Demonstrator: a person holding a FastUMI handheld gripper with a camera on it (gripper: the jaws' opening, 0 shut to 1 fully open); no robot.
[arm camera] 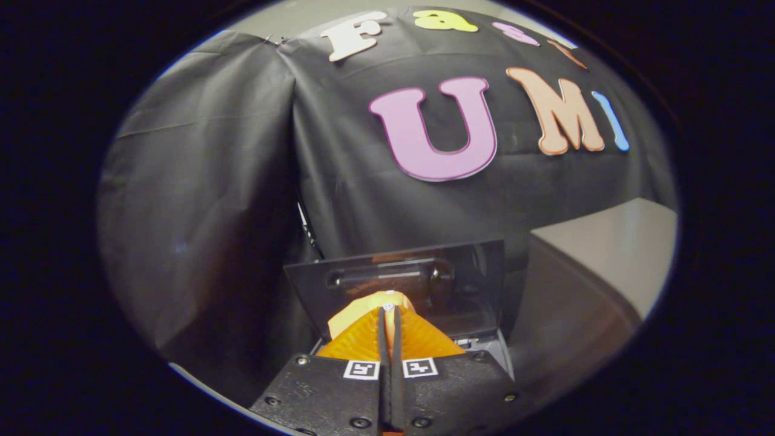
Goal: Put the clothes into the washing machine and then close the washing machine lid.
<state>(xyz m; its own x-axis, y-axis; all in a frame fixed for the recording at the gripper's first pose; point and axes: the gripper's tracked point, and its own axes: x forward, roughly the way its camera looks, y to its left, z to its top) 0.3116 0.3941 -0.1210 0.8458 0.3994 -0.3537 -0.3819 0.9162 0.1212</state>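
Jaws pressed together (gripping nothing visible) before one washing machine [478, 348], its lid [466, 272] upright.

My gripper [388, 315], fingers pressed together, has ribbed matt plastic fingers [363, 339]. The washing machine lid [396, 284] ahead is glossy and smooth. The booth wall [200, 200] is matt, creased cloth.

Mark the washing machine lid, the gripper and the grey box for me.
washing machine lid [466, 272]: gripper view, on its raised dark panel beyond the fingers.
gripper [388, 310]: gripper view, midway between the closed fingertips.
grey box [611, 248]: gripper view, on its pale top face.
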